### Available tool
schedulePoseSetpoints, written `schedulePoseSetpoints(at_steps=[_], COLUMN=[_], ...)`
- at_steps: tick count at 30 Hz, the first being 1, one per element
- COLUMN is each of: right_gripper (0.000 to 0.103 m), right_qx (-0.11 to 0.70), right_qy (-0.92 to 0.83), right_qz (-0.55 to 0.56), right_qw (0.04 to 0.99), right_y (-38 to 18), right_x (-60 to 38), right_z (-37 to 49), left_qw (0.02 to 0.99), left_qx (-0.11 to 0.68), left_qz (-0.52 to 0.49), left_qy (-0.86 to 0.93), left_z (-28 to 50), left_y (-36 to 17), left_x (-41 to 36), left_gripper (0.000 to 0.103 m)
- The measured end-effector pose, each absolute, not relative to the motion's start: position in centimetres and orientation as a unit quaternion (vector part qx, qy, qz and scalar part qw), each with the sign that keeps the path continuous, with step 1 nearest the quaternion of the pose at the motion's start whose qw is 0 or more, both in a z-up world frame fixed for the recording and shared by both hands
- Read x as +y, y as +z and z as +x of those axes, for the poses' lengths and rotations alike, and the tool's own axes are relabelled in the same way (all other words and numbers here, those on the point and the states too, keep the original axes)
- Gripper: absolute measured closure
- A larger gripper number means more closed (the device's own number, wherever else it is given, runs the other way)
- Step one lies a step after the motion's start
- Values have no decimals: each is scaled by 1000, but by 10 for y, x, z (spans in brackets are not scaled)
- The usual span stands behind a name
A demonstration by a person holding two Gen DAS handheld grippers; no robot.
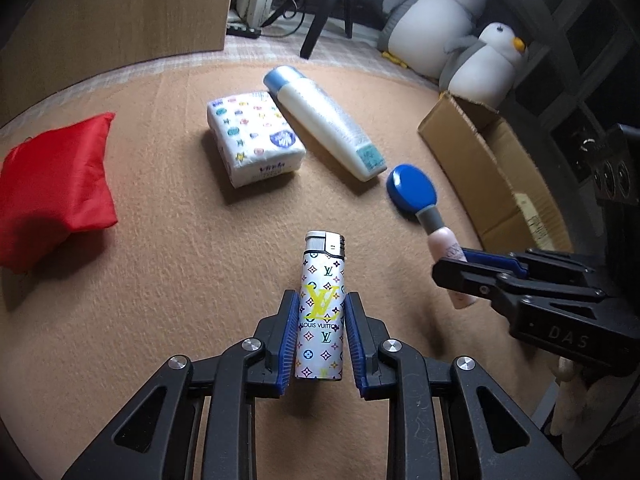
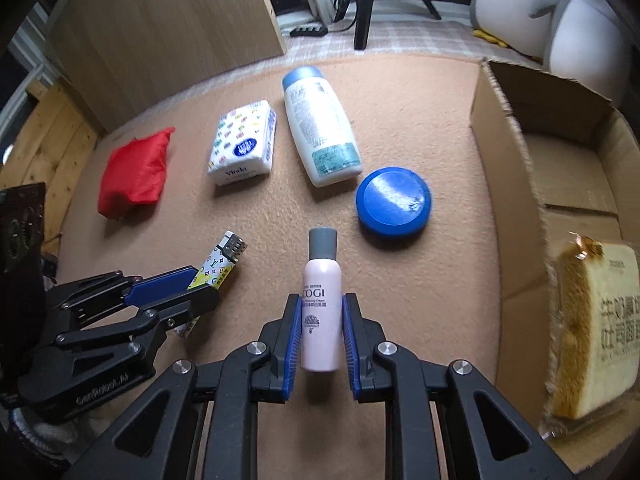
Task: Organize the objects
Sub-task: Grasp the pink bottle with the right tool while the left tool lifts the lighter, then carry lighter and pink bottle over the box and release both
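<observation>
My left gripper is shut on a patterned lighter, which points forward over the tan carpet. To its right, my right gripper is shut on a pink spray bottle with a grey cap. The same bottle shows at the right of the left wrist view, clamped between the right gripper's blue pads. The lighter and left gripper appear at lower left in the right wrist view. Ahead on the carpet lie a white lotion bottle, a tissue pack, a blue round tin and a red pouch.
An open cardboard box stands at the right, with a wrapped slice of bread inside. Two plush penguins sit behind it. A wooden panel, a power strip and a black stand's legs are at the back.
</observation>
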State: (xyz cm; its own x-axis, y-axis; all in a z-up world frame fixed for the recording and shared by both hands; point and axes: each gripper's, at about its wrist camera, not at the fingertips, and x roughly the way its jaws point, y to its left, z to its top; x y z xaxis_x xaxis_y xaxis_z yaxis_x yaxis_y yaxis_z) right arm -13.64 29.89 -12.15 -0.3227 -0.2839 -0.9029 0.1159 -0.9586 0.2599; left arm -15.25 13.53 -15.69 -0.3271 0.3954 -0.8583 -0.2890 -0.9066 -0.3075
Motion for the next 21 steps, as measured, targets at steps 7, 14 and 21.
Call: schedulePoseSetpoints(at_steps=[7, 14, 21], right_gripper=[85, 85, 85], right_qx=[-86, -92, -99], right_qy=[-828, -847, -860], right_qz=[540, 512, 496], right_qw=[124, 104, 72], right_y=[-91, -61, -46], right_x=[316, 353, 402], right_z=[-124, -118, -123], left_qw=[218, 244, 269], left_qx=[-59, -49, -33], left_qz=[-523, -497, -479], left_qy=[822, 832, 835], left_z=[-157, -168, -185], left_y=[-134, -101, -80], left_x=[140, 172, 220], left_gripper=[78, 78, 78])
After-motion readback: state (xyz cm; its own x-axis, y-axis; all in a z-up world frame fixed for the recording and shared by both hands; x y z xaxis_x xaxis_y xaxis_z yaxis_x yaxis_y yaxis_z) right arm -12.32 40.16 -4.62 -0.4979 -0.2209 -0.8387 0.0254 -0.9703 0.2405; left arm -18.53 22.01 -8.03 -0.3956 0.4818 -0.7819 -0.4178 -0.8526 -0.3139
